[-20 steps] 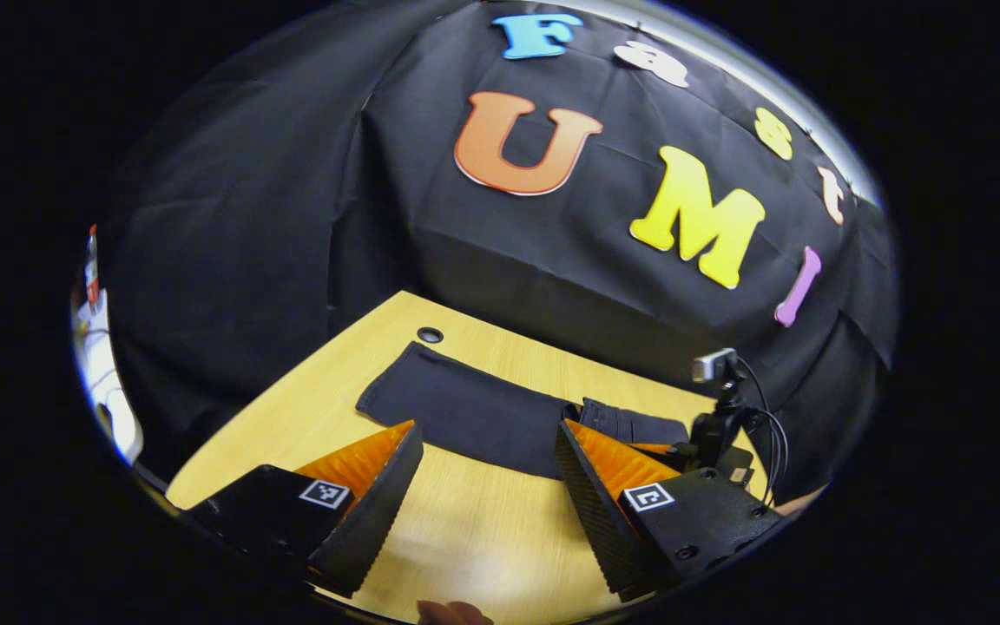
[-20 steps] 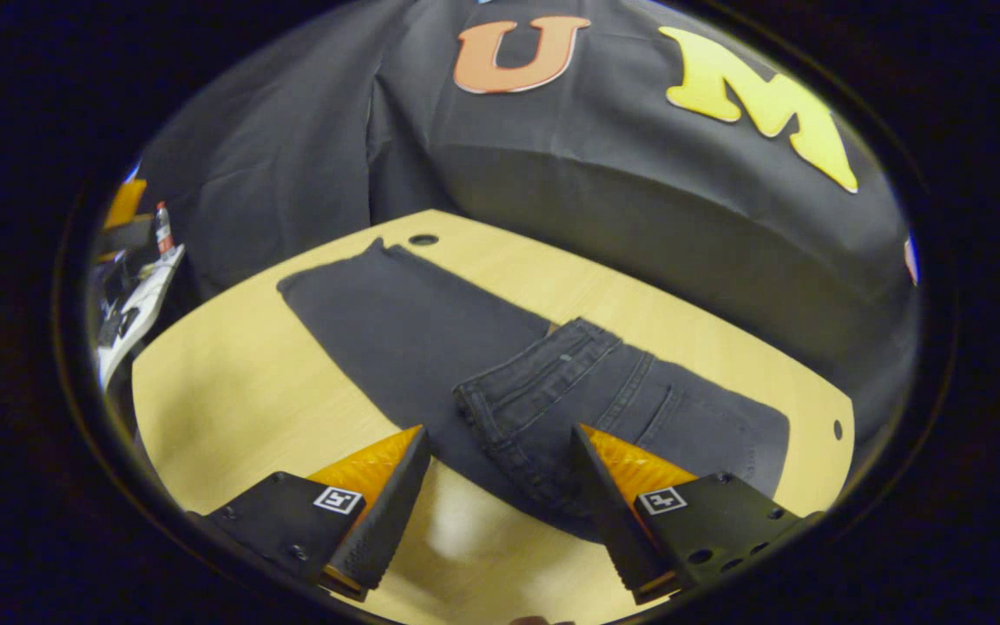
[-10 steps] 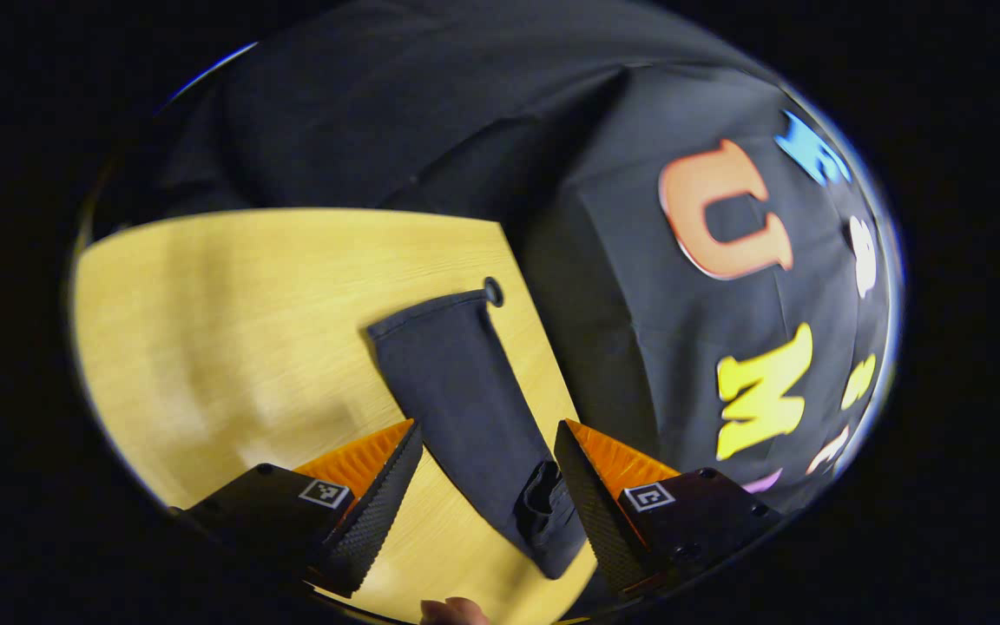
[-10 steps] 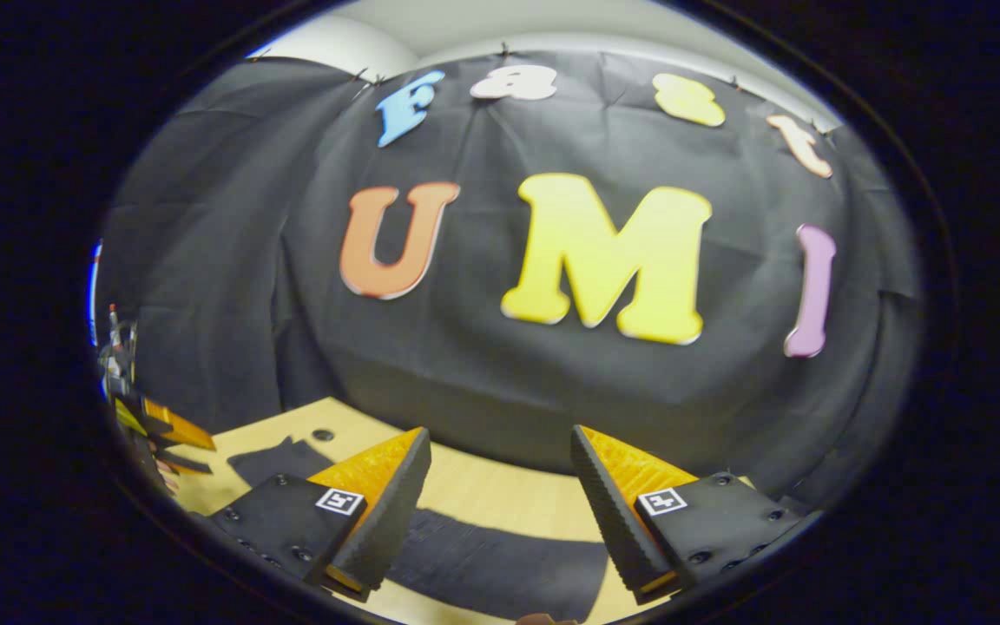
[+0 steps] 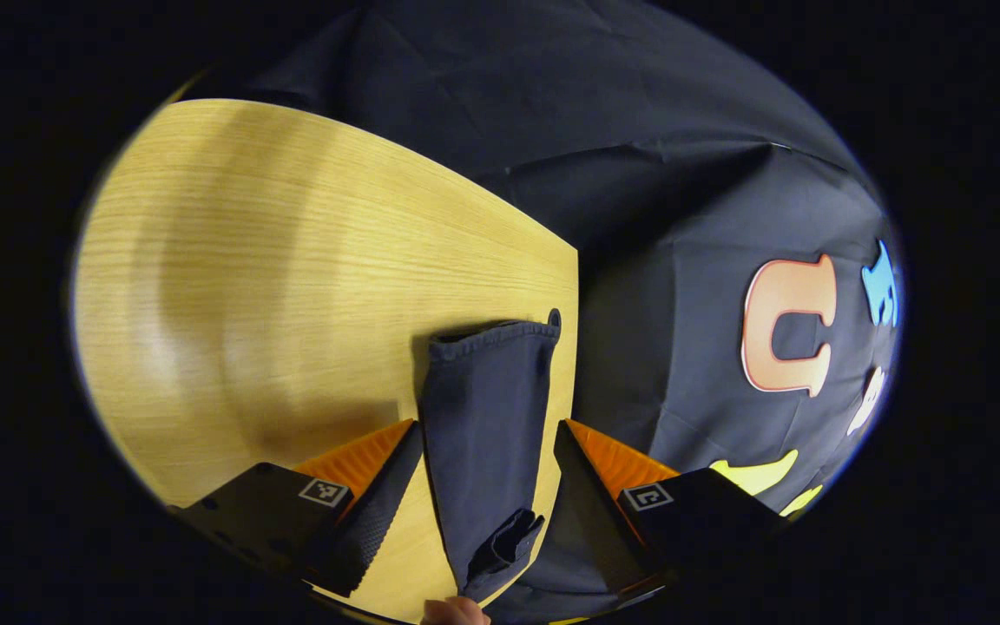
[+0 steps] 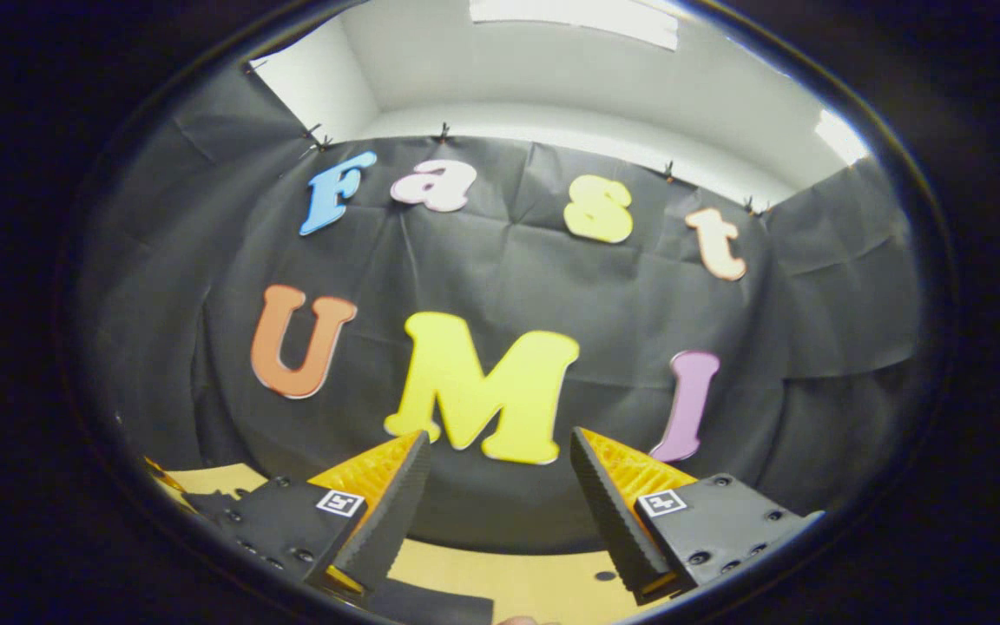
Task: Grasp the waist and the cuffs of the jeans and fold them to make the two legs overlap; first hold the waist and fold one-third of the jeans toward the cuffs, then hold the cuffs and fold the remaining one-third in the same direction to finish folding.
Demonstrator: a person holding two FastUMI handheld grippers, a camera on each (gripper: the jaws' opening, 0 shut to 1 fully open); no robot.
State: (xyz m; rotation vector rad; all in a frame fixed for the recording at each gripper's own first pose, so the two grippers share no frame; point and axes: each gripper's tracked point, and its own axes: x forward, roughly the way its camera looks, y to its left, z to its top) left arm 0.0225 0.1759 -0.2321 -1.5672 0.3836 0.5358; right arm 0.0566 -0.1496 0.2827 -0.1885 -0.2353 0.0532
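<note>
Dark jeans [image 5: 487, 417] lie on the wooden table [image 5: 274, 260], legs overlapped, running away from me in the left gripper view. Their cuff end [image 5: 491, 334] rests near the table's far edge beside a cable hole. My left gripper [image 5: 487, 451] hovers open, its fingers on either side of the leg, with a folded bit of denim [image 5: 504, 542] low between them. My right gripper [image 6: 496, 473] is open and tilted up at the booth wall; a dark strip of the jeans [image 6: 430, 608] shows at the bottom of the right gripper view.
Broad bare wood [image 5: 231, 286] spreads to the left of the jeans in the left gripper view. The table's edge [image 5: 574, 347] runs close along the jeans' right side, with black cloth beyond. A cable hole [image 6: 604, 575] shows in the right gripper view, and a fingertip [image 5: 452, 612] at the left gripper view's bottom.
My left gripper has swung round and moved along the legs, so the cuffs now lie straight ahead. The right gripper has tipped upward, from facing the waist to facing the wall and ceiling.
</note>
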